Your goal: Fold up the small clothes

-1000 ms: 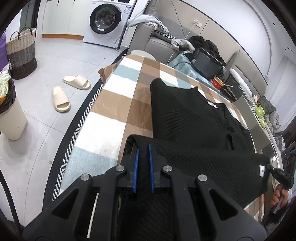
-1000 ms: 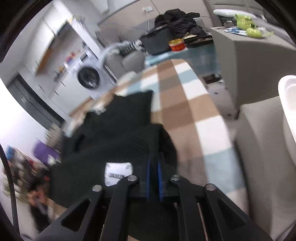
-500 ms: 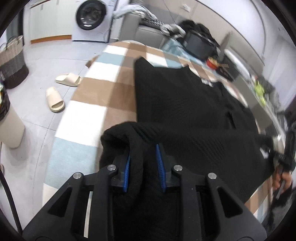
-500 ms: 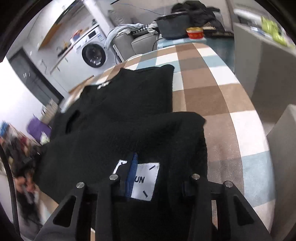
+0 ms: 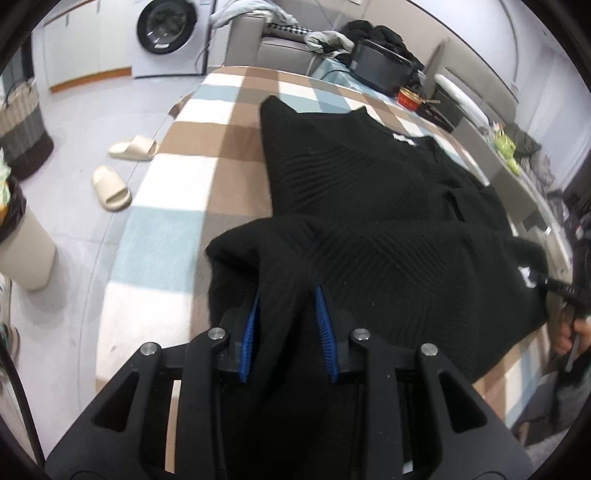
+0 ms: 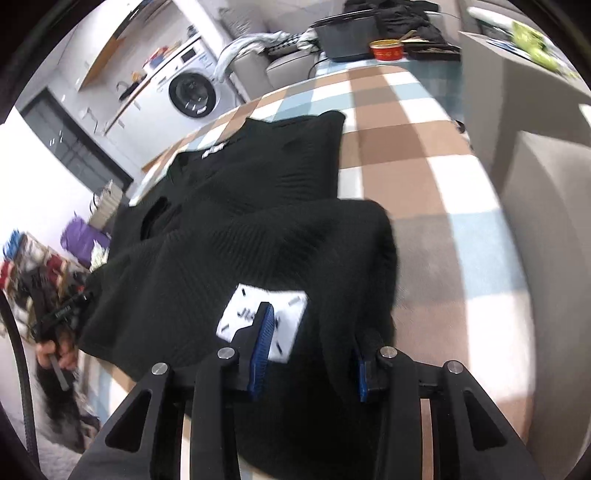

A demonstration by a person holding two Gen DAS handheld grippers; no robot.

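A black ribbed knit sweater lies on a checked brown, white and pale blue tablecloth, its near hem folded up over the body. My left gripper is open, its blue pads either side of a loose fold at the sweater's left corner. The sweater also shows in the right wrist view. My right gripper is open over the right corner, by the white label. The right gripper also shows small at the far right of the left wrist view.
Two cream slippers lie on the floor left of the table. A washing machine, a woven basket and a bin stand beyond. A black box and red bowl sit at the table's far end.
Both grippers went from shut on the sweater's hem corners to open, letting the cloth go. The hem has been carried forward and now rests folded on the body.
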